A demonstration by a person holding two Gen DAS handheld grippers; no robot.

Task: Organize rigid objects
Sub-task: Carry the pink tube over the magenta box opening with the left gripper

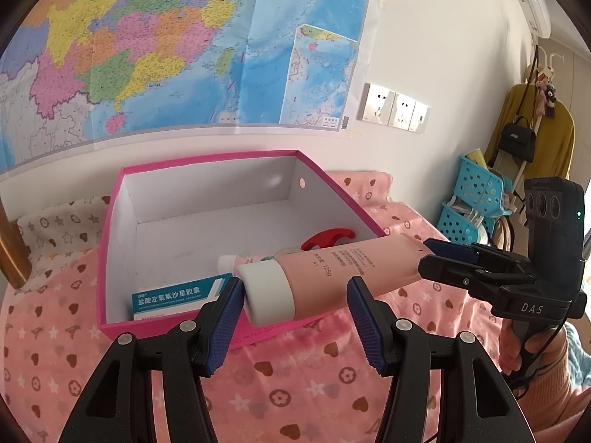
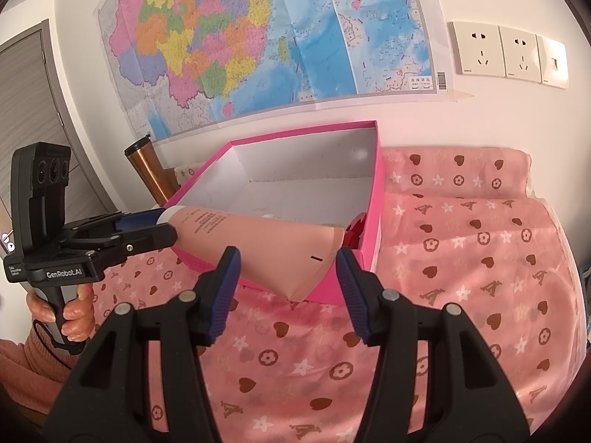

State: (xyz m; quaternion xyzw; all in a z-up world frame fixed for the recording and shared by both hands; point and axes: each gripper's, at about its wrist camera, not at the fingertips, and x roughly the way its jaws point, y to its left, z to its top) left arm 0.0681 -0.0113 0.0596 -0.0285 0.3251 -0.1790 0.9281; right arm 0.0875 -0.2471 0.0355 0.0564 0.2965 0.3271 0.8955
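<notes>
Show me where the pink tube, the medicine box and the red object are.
pink tube (image 1: 332, 277): left wrist view, middle of its body.
medicine box (image 1: 173, 295): left wrist view, its printed front face.
red object (image 1: 325, 239): left wrist view, its curved top, inside the pink box.

Behind your work area you have a large coloured wall map (image 1: 155, 48) taped flat to the white wall, with a row of three wall sockets (image 1: 393, 107) just to its right. The surface is covered by a pink cloth (image 2: 461, 258) printed with hearts, stars and flowers. A copper-coloured post (image 2: 149, 170) stands at the left corner. On the far right you have stacked blue perforated baskets (image 1: 471, 199), and above them a mustard garment (image 1: 532, 125) hanging with a black handbag (image 1: 517, 138) in front of it
</notes>
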